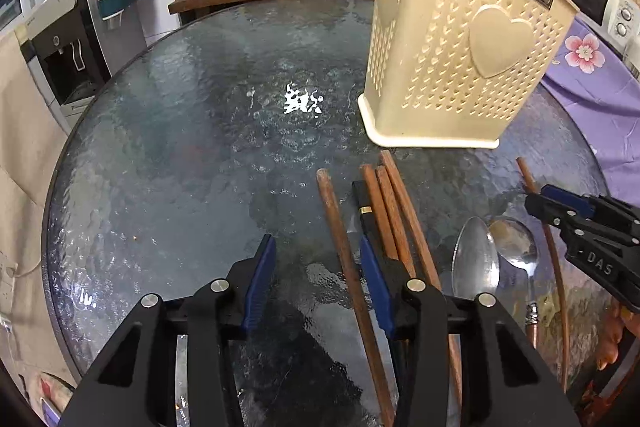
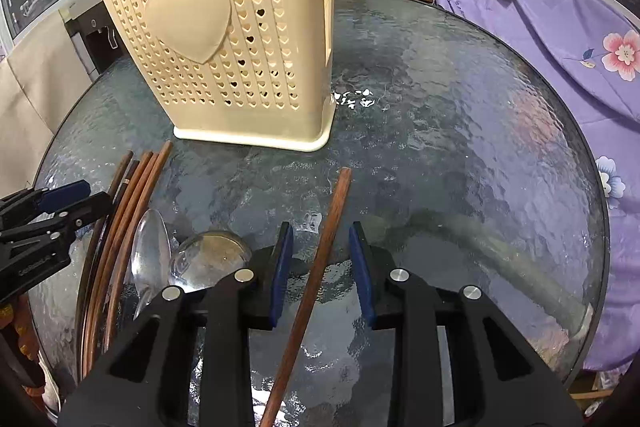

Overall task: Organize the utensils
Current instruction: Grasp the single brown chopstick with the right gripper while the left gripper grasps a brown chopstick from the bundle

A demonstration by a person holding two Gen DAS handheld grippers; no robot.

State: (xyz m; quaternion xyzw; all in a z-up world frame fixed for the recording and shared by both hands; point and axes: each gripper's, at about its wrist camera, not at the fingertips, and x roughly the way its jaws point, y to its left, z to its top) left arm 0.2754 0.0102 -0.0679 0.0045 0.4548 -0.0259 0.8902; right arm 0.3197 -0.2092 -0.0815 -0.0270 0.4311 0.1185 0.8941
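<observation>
Sorting has barely begun: chopsticks and two spoons lie loose on the glass desk, low and right of centre, below the cream holder labelled "JIANHAO". The left tool gapes wide, empty; the right tool stands wide astride a lone chopstick, apparently not gripping. "DAS" is visible on the right tool's body.

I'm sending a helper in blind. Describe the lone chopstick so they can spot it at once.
Start at the cream holder standing on the glass table. In front of its right corner lies one brown chopstick, between the open fingers of the right hand-held gripper. It lies alone, right of the spoons.
</observation>
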